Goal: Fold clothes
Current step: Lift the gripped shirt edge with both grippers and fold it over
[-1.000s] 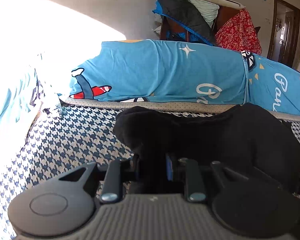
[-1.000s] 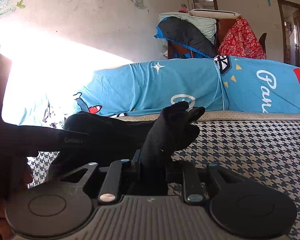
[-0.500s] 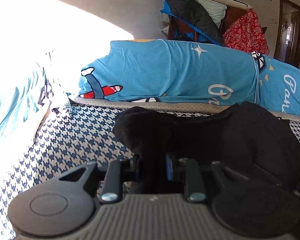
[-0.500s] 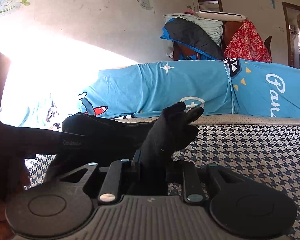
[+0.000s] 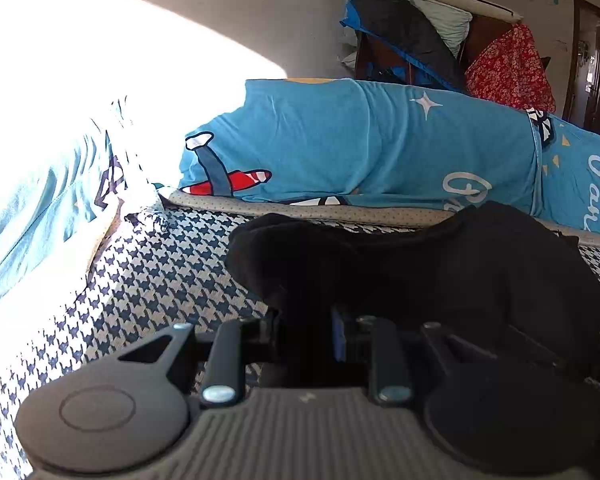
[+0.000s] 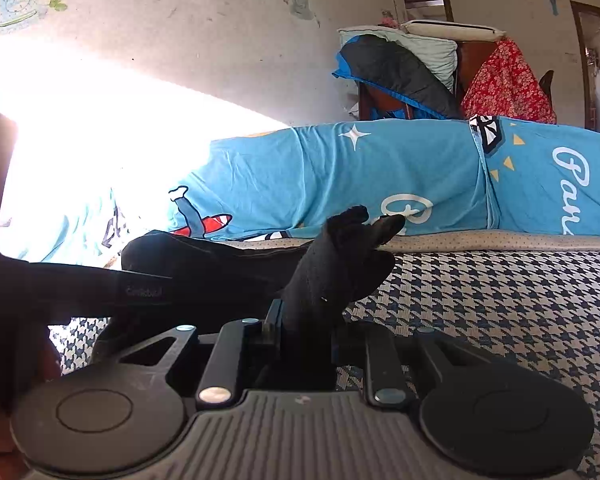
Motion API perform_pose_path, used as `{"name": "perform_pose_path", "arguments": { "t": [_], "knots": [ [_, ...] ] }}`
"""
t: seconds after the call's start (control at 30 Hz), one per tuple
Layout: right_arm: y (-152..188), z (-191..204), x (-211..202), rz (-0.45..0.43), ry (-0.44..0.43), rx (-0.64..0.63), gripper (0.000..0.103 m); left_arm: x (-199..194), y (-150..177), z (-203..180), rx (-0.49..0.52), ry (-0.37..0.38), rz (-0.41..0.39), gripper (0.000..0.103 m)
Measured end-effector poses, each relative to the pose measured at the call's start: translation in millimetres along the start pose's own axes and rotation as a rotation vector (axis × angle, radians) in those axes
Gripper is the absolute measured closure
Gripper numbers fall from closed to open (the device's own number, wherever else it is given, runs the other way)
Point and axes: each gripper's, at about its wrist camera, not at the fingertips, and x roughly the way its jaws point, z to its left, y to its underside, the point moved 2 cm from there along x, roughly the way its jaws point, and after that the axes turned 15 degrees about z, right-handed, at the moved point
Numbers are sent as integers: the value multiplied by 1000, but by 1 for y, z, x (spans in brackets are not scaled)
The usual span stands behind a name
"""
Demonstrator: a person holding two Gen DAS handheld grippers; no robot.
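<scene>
White cursive lettering printed on the blue bedding (image 6: 420,176): "Pan" legible at the right edge in both wrist views, cut off by the frame. A second white script word lower on the same blue bedding, half hidden behind the black garment (image 6: 332,276), unreadable. Small pale brand text on the left claw (image 6: 100,290) arm, too blurred to read.

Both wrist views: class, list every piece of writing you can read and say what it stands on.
"Pan", cut off by the frame edge: white script on the blue bedding.
Second white script word on the bedding: partly hidden, unreadable.
Small pale lettering on the left gripper's arm: too blurred to read.
Nothing else legible.
</scene>
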Motion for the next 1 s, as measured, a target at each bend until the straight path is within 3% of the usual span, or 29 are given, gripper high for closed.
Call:
{"name": "perform_pose_path", "arguments": {
  "t": [1.0],
  "knots": [
    [-5, 14, 22, -5, 4, -3, 82, 9, -9, 22, -35, -45, -8, 82]
  ]
}}
